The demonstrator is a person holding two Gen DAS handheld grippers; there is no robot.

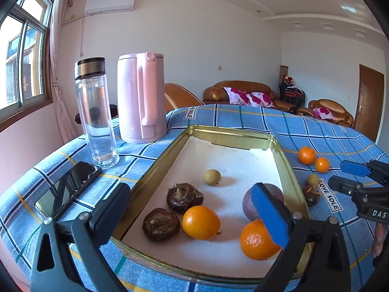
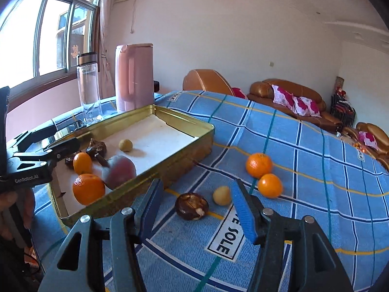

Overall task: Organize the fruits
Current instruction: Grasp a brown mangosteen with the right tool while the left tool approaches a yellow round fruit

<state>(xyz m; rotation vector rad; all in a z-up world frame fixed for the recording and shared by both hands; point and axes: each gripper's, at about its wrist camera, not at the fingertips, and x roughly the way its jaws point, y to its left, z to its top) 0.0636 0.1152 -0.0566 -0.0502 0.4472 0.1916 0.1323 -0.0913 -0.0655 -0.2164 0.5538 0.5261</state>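
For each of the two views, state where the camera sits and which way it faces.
Left wrist: rides the left gripper, facing the gold tray with its own open fingers; the right gripper shows at right.
Right wrist: rides the right gripper, facing the loose fruit on the blue cloth with its own parted, empty fingers; the left gripper shows at left.
Shared: tray, pink kettle, glass bottle.

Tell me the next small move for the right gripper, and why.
Probably ease the right gripper, open and empty, forward and down onto the brown fruit just ahead. It lies outside the tin, nearest the fingers.
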